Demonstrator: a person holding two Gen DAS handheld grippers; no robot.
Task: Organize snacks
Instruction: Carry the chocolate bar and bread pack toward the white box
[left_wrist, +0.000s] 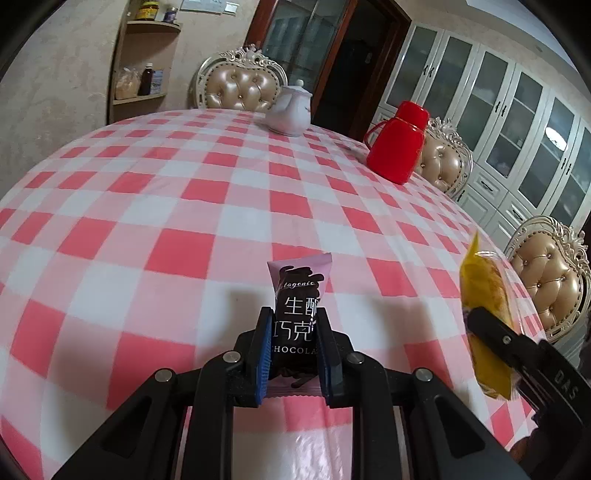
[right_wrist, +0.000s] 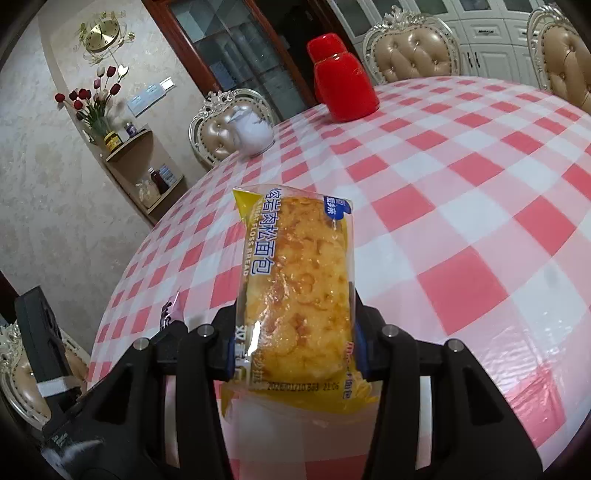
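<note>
Soft, even indoor light; faint shadows on the tablecloth (left_wrist: 184, 206), glare on its near edge. Strong fisheye bending, dark corner vignettes; sharp centre, slightly blurred margins.

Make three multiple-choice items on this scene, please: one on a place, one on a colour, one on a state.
1. Where does the white teapot stand?
A. on a chair
B. at the far edge of the table
C. on the wall shelf

2. What colour is the jug?
A. red
B. blue
C. green

3. What is between the fingers of the left gripper?
A. nothing
B. a spoon
C. the chocolate packet

Answers:
1 B, it sits on the checked cloth in front of a chair.
2 A, body and lid are both red.
3 C, the fingers press on the packet from both sides.
</note>
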